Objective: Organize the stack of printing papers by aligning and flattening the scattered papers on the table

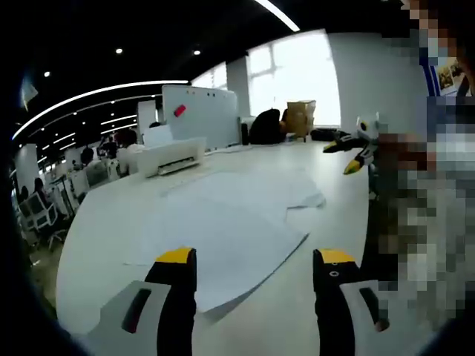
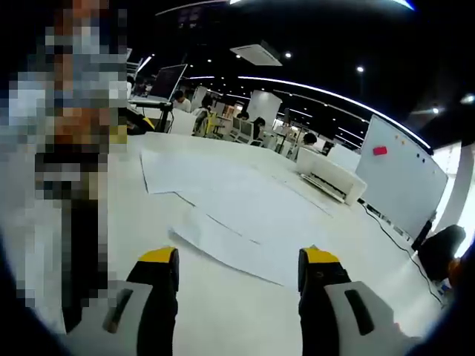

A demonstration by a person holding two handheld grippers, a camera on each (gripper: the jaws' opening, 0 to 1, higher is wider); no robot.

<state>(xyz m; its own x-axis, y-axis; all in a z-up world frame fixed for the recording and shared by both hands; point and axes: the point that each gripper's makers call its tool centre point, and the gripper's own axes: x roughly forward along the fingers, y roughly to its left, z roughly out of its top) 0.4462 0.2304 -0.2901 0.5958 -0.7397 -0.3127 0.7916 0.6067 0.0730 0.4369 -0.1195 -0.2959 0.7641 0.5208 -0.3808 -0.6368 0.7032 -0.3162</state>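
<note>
Several white printing papers [image 1: 230,215] lie loosely overlapped and askew on the white table [image 1: 96,222]. My left gripper [image 1: 256,259] is open just above their near edge, nothing between its yellow-tipped jaws. From the right, the other gripper [image 1: 349,152] reaches in over the table's far side, beside the person. In the right gripper view, the same papers [image 2: 237,208] spread ahead in a fan. My right gripper [image 2: 237,263] stands open over the bare table [image 2: 223,311] short of the nearest sheet.
A white printer [image 1: 171,157] [image 2: 330,182] sits on the table beyond the papers. A whiteboard [image 1: 200,111] [image 2: 397,178], a cardboard box [image 1: 300,117] and a black bag [image 1: 265,127] stand behind. A person stands close at the table's side. Office desks fill the background.
</note>
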